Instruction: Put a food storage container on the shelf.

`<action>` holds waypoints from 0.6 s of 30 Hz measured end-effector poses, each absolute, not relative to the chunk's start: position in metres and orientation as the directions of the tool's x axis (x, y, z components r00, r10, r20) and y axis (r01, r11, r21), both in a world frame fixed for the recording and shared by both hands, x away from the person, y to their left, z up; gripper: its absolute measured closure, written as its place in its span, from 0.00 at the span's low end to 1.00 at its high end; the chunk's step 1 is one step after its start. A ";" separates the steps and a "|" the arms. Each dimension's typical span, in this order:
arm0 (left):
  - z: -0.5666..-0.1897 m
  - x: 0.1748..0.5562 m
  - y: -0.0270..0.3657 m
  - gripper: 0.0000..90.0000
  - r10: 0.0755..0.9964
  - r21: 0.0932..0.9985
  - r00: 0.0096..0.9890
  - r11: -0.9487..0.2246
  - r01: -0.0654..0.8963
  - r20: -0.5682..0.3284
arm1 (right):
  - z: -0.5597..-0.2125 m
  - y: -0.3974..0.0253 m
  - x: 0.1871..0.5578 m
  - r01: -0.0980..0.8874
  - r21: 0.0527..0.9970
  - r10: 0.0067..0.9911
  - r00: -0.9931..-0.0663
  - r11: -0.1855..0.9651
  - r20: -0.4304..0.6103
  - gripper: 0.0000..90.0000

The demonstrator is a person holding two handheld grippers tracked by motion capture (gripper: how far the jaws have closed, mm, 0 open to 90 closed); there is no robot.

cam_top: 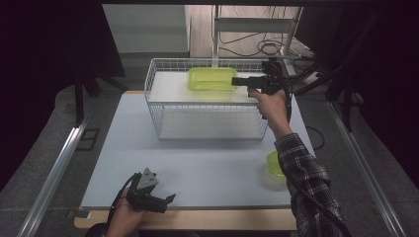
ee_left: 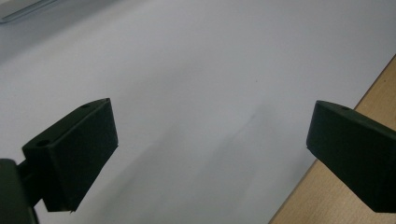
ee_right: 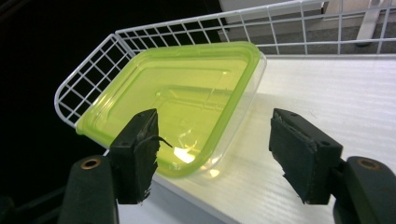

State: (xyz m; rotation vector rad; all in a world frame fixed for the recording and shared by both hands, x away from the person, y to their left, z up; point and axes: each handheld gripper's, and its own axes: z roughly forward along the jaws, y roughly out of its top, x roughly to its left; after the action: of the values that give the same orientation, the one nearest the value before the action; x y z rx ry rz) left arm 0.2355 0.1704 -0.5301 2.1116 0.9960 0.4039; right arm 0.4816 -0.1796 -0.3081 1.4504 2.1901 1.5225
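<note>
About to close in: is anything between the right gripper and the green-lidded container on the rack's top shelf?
Nothing visible. The right gripper is open, its jaws apart just short of the green-lidded container on the shelf.

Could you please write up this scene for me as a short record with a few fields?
setting: white table with a two-level wire rack at its far side
top shelf: green-lidded box, flat
right tool: open, at the box's near corner, not gripping it
left tool: open, low over the table's near edge, holding nothing
also on table: second green-lidded tub, near the right sleeve
</note>
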 end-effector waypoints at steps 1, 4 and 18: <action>-0.530 0.236 0.171 0.02 0.762 0.745 0.647 -0.412 0.524 -0.033 | -0.309 -0.181 0.480 0.631 0.774 0.738 -0.544 0.047 0.398 0.35; -0.530 0.236 0.172 0.02 0.763 0.751 0.646 -0.404 0.522 -0.038 | -0.312 -0.185 0.476 0.630 0.775 0.727 -0.557 0.055 0.402 0.33; -0.530 0.236 0.175 0.02 0.759 0.773 0.648 -0.378 0.510 -0.057 | -0.328 -0.200 0.446 0.610 0.788 0.689 -0.605 0.080 0.399 0.30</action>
State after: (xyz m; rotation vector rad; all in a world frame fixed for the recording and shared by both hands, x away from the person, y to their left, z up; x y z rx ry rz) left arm 0.2361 0.1746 -0.5297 2.0628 0.9847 0.3946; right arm 0.4460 -0.1995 -0.3279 1.3572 2.2508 1.5766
